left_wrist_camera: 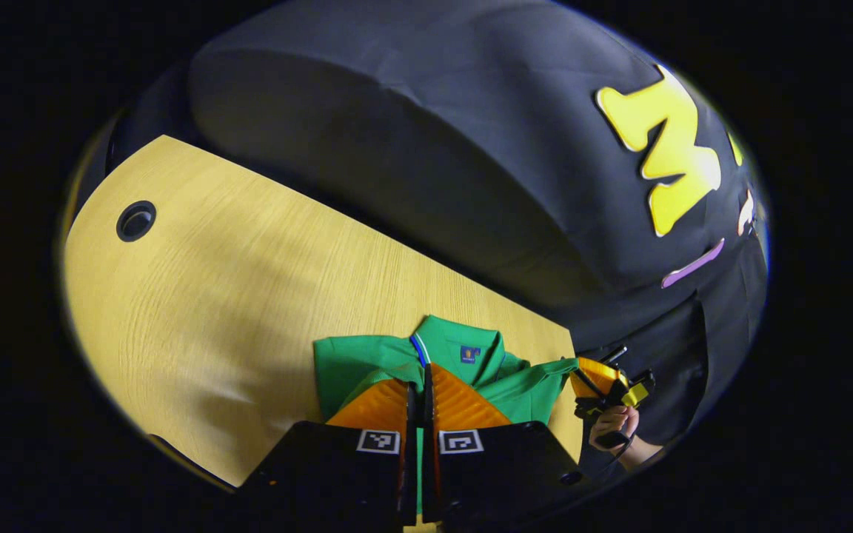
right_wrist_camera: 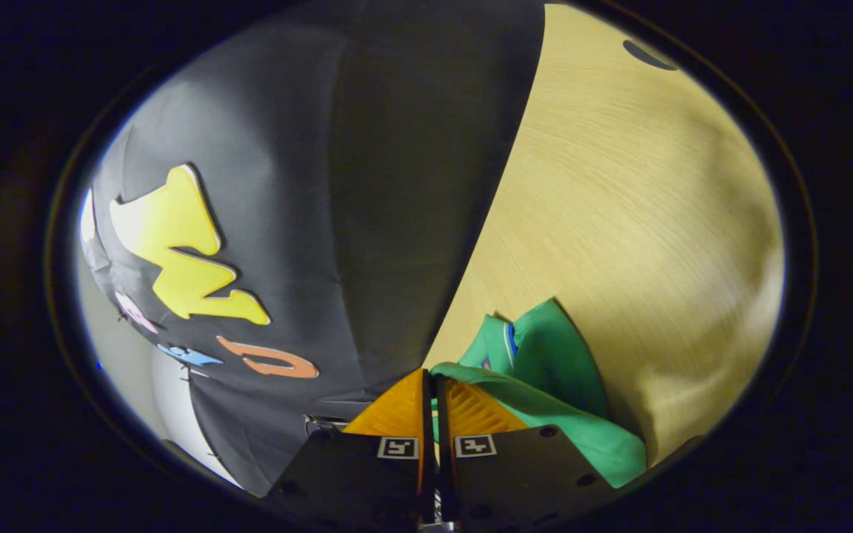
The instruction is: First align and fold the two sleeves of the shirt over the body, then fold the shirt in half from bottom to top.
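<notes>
Gripping green cloth in both tools: the left tool (left_wrist_camera: 417, 392) has its fingers drawn together with a strip of shirt (left_wrist_camera: 367, 359) showing in the narrow gap between them, and the right tool (right_wrist_camera: 434, 392) is likewise pinched on a fold of the same shirt at its tip. The shirt lies on the yellow wood bench (left_wrist_camera: 234, 296), near the edge that meets the black cloth wall (left_wrist_camera: 434, 148), collar (left_wrist_camera: 463, 340) up and facing the left gripper view. In that view the right tool sits off to the side at the shirt's far edge, held by a hand (left_wrist_camera: 614, 426). Judged step: the bottom-to-top fold, since the body looks compact with no loose sleeve spread on the bench; each tool seems to hold one corner so the hem travels level toward the collar. Which corner each holds cannot be told. A dark round hole (left_wrist_camera: 135, 220) sits in the bench well away from the shirt.
</notes>
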